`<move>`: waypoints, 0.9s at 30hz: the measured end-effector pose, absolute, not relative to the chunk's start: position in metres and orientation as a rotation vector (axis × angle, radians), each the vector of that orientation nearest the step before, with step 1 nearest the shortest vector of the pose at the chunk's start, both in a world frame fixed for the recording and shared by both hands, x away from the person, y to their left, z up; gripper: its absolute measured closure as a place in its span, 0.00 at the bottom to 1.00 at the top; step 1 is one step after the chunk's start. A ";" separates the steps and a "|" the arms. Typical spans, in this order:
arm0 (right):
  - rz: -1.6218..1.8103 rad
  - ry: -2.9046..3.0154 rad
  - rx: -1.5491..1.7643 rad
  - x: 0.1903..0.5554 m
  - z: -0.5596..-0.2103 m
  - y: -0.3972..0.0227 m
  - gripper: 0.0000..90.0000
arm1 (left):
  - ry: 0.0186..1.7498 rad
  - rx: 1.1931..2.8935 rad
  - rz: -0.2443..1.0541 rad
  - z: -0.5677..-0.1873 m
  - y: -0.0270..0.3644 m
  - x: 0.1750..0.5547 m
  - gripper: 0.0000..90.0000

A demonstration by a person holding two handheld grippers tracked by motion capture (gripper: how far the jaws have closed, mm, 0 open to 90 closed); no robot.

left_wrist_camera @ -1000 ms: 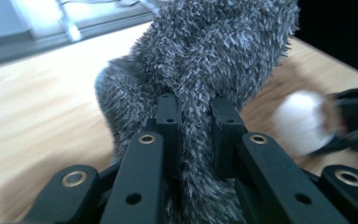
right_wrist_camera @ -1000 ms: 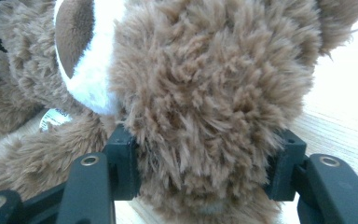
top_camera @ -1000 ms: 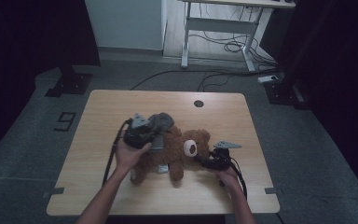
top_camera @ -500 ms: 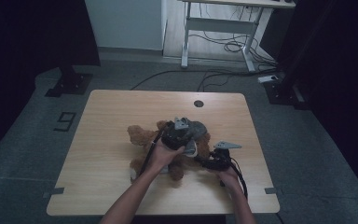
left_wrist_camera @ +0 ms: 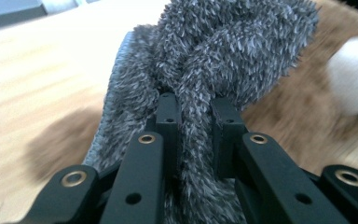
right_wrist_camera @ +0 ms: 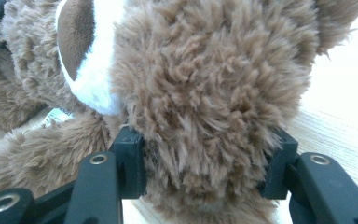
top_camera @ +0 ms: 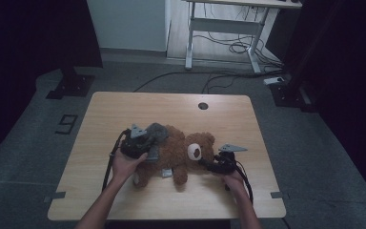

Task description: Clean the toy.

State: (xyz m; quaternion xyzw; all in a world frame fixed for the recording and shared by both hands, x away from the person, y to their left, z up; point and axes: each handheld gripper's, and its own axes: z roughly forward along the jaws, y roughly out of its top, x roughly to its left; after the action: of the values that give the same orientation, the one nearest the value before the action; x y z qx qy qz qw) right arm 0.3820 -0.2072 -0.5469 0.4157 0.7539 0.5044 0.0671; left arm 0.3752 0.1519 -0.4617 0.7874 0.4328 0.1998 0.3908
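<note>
The right gripper, at five o'clock, has been tightening on the teddy bear's head. Towards nine o'clock, the left gripper, pinching a grey fuzzy cloth, has swung back over the bear's body mid-table, apparently dressing it.

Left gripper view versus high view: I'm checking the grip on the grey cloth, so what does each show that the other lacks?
Left gripper view: black fingers pinching a fold of the grey cloth. High view: the whole table, both hands, and the right gripper at the teddy bear's head. Both: the grey cloth, the brown bear and the wooden tabletop.
</note>
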 end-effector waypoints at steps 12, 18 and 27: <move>1.531 2.260 1.265 0.383 -0.547 -0.206 0.54 | 1.172 2.005 0.499 -0.491 0.168 0.379 0.84; 1.530 2.215 1.292 0.388 -0.547 -0.208 0.57 | 1.198 1.986 0.491 -0.494 0.154 0.418 0.84; 1.513 2.189 1.299 0.395 -0.548 -0.214 0.57 | 1.103 1.887 0.452 -0.456 0.148 0.413 0.85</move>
State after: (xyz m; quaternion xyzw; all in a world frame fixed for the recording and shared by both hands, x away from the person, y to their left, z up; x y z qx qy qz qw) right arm 0.3953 -0.2142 -0.5481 0.4369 0.7363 0.5087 0.0902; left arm 0.4130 0.1479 -0.4564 0.7596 0.4437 0.1821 0.4392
